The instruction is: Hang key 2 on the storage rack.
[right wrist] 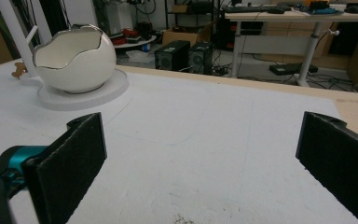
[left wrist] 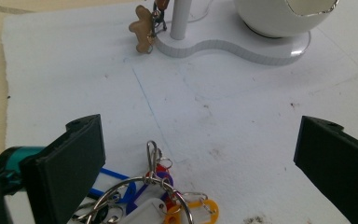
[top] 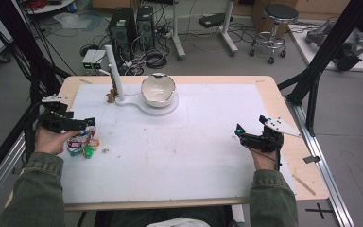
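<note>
A bunch of keys and coloured tags [top: 84, 143] [left wrist: 151, 200] lies on the white mat near the table's left edge. My left gripper [top: 89, 123] [left wrist: 193, 163] hovers just over it, open, its jaws wide on either side of the key ring. A white egg-shaped bowl [top: 158, 89] [left wrist: 284, 16] [right wrist: 74, 58] rests on a white stand [top: 163, 107] with an upright post [top: 113, 71] [left wrist: 179, 18]. A small brown bear charm [top: 110, 96] [left wrist: 142, 29] hangs beside the post. My right gripper [top: 239, 131] [right wrist: 200, 158] is open above bare mat at the right.
The white mat [top: 179, 146] covers most of the wooden table [top: 288, 113]. Black frame struts [top: 326, 47] stand at the right, with computer towers [top: 130, 28] and a stool [top: 276, 28] on the floor beyond.
</note>
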The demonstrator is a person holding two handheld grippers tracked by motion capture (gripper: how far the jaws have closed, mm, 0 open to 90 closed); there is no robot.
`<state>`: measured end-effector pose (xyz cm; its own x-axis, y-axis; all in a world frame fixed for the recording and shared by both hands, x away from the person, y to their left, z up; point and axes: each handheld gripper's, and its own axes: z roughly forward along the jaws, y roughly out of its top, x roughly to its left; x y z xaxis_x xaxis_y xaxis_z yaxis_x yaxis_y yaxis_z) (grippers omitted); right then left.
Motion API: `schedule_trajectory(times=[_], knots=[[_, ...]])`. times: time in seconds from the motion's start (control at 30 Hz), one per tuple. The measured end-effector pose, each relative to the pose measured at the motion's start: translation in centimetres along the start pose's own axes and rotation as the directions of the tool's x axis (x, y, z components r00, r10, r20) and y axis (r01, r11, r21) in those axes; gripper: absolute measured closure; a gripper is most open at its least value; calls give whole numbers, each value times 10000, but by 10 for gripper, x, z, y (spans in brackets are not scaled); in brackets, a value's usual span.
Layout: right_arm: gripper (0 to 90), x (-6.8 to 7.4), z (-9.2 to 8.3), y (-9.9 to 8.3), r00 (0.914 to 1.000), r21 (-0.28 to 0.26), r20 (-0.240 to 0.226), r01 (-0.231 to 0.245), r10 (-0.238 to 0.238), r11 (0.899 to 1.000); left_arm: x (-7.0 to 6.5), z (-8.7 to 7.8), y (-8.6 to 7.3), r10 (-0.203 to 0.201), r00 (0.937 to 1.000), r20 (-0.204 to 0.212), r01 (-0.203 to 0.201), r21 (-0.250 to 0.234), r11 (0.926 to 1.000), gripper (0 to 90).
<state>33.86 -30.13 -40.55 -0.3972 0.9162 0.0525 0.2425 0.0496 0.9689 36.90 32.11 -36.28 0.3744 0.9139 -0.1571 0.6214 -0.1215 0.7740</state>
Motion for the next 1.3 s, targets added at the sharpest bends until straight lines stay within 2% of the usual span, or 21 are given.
schedule_trajectory(times=[0.4,0.5,0.9,1.03,1.1,1.3], knots=[[7,0,0,0,10000,-25,-15,34,-35,10000,4,0,-18,-128,9999,107,126,224,9997,36],[7,0,0,0,10000,-27,-19,26,-26,10000,3,2,-21,18,9999,123,-24,447,9990,36],[7,0,1,0,10000,17,-18,32,-32,10000,2,6,-34,-4,9998,204,-10,689,9976,36],[7,0,1,0,10000,-1,-19,55,-55,10000,1,8,-37,162,9997,190,-179,903,9958,36],[7,0,0,0,10000,9,-22,44,-44,10000,1,8,-39,195,9996,199,-213,930,9954,73],[7,-1,1,0,10000,-18,-23,73,-73,10000,3,11,-45,183,9995,274,-214,1180,9928,101]])
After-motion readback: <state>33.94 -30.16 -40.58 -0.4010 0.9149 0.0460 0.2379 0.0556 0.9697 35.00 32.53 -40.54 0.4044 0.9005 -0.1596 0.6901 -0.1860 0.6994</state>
